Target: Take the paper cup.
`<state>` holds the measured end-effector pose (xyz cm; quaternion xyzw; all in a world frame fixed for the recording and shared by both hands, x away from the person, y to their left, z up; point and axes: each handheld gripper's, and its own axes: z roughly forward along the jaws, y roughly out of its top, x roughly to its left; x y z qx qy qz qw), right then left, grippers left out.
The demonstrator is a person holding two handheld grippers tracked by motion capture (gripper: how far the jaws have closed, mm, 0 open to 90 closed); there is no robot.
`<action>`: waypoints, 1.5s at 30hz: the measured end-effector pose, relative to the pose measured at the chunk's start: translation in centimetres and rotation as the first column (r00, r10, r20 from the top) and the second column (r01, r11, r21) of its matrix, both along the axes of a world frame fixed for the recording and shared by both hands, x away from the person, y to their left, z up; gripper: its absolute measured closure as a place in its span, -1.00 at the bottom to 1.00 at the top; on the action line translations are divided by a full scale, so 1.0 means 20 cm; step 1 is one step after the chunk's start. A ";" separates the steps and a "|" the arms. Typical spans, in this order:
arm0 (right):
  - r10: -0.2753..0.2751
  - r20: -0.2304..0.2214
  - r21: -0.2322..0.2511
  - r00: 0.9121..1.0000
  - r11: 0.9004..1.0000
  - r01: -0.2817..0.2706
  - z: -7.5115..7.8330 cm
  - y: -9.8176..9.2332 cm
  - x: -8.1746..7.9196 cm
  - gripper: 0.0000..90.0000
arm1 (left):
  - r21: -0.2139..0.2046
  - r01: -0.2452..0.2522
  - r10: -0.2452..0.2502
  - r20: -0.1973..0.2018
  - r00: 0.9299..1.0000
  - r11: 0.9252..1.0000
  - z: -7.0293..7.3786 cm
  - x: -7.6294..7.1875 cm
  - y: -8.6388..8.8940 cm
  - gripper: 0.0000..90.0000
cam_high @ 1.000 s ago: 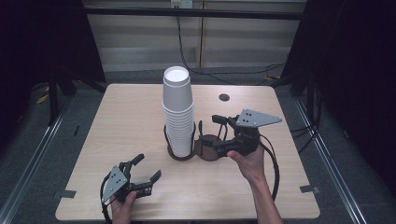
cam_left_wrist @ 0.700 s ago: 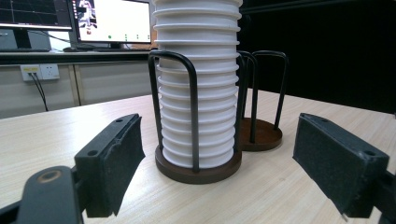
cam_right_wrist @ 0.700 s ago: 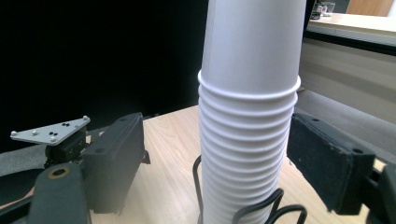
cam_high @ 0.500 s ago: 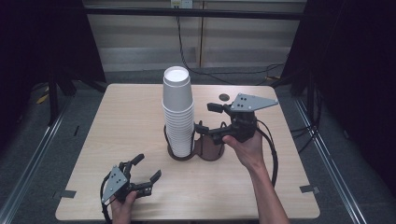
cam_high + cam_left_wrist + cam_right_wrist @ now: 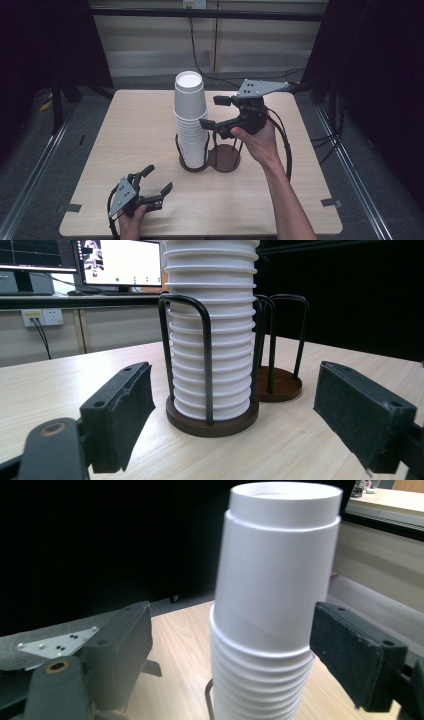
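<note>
A tall stack of white cups (image 5: 190,115), turned bottom up, stands in the left ring of a dark wire holder (image 5: 194,165) at mid-table. The holder's right ring (image 5: 225,157) has nothing in it. My right gripper (image 5: 212,112) hangs beside the upper part of the stack, on its right. It is open and its jaws have just been opening. In the right gripper view the top cups (image 5: 275,605) stand ahead between the pads without touching. My left gripper (image 5: 158,179) lies open at the table's front left and faces the stack (image 5: 212,340) and the holder (image 5: 206,365).
The wooden table (image 5: 125,130) has tape marks at its front corners (image 5: 330,202). A black cable (image 5: 285,145) trails from the right gripper past the person's forearm. Monitors (image 5: 120,260) stand on a bench behind the table. Dark floor and rails run along both sides.
The right gripper has risen from beside the holder's base to near the top of the cup stack, with its jaws a little wider. The left gripper has not moved.
</note>
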<state>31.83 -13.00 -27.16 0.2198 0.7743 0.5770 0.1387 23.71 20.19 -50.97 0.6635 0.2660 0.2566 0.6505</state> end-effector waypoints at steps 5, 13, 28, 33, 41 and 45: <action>-0.003 -0.003 -0.030 1.000 1.000 0.003 0.04 0.02 0.03 -0.63 | -0.004 0.002 -0.002 -0.003 1.000 1.000 0.00 0.00 0.00 -0.65; 0.011 -0.050 -0.073 0.999 0.997 -0.014 0.08 0.07 0.15 -0.64 | 0.001 0.001 -0.001 0.000 1.000 1.000 0.00 0.00 0.00 -0.65; -0.006 -0.054 -0.134 0.999 0.991 -0.001 0.13 0.18 0.25 -0.68 | 0.001 0.002 -0.002 0.000 1.000 1.000 0.00 0.00 0.00 -0.65; -0.007 -0.070 -0.147 0.998 0.989 -0.004 0.13 0.20 0.29 -0.68 | 0.003 0.002 -0.002 -0.001 1.000 1.000 0.00 0.00 0.00 -0.65; -0.004 -0.067 -0.165 0.998 0.986 -0.008 0.12 0.24 0.30 -0.66 | -0.007 0.001 -0.001 -0.003 1.000 1.000 0.00 0.00 0.00 -0.65; -0.011 -0.060 -0.160 0.998 0.987 0.001 0.12 0.26 0.30 -0.63 | -0.006 0.001 -0.001 -0.002 1.000 1.000 0.00 0.00 0.00 -0.65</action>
